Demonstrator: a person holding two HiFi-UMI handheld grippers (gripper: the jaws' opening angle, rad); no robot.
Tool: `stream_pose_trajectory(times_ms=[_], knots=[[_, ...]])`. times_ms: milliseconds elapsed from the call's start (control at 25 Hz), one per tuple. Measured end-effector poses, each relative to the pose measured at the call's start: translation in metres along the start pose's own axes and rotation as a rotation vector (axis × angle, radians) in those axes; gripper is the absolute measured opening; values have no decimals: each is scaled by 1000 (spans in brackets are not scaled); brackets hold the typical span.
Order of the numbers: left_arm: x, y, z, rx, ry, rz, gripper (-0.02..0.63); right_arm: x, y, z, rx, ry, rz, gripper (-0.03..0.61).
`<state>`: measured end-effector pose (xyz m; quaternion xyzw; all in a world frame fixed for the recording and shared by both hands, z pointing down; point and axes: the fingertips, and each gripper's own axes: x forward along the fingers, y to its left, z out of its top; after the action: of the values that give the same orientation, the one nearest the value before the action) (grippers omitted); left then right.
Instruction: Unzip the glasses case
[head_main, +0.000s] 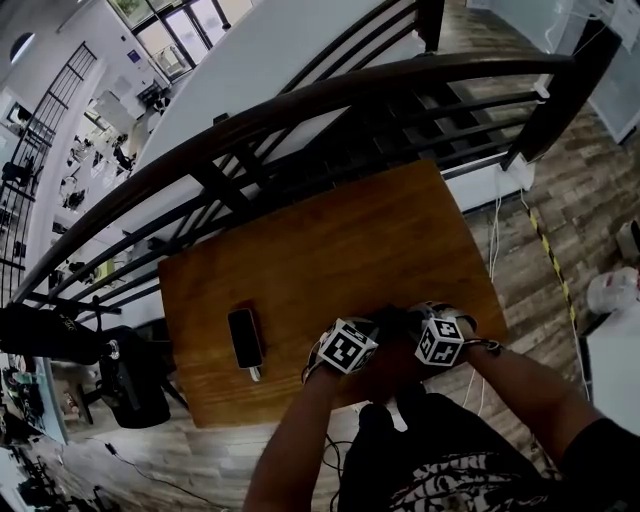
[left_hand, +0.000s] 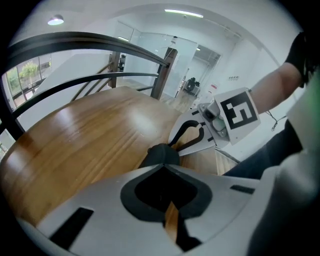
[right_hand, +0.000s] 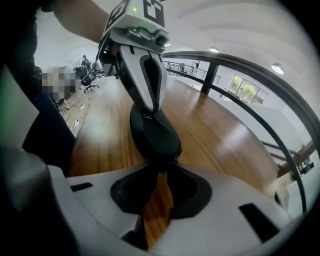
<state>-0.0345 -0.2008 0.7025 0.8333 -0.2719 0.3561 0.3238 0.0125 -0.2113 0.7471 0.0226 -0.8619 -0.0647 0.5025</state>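
Observation:
A black glasses case (right_hand: 154, 134) lies near the front edge of the wooden table (head_main: 330, 250), held between both grippers. In the right gripper view my right gripper (right_hand: 160, 167) is shut on the case's near end. My left gripper (right_hand: 145, 106) pinches the far end from above. The left gripper view shows the case (left_hand: 160, 154) clamped in my left gripper (left_hand: 163, 168), and the right gripper (left_hand: 175, 144) meets it from the other side. From the head camera the case (head_main: 392, 318) is a dark shape between the two marker cubes. The zipper itself is hidden.
A dark phone (head_main: 245, 338) lies on the table to the left of the grippers. A black curved railing (head_main: 300, 110) runs behind the table's far edge. The person's arms and lap are at the near edge.

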Motion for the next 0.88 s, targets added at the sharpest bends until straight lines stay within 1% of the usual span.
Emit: stream_pose_trajectory(times_ms=[240,320,440,680,880], knots=[[1,3,-3,10,10,16,6,-1,1,1,-42,3,-1,21],[1,2,-3,3,7,17,6,-2,1,0,-28,8,-5,21],[3,2,-3,-8,-1,16,6,-2,3,-2,24,6,-6,20],[3,4,-2,-4,-1,4,6,-3,12,1,121,1,-14,16],[5,0,1,-1,0,-10,6,-4,20,1,262,-21,-39,17]])
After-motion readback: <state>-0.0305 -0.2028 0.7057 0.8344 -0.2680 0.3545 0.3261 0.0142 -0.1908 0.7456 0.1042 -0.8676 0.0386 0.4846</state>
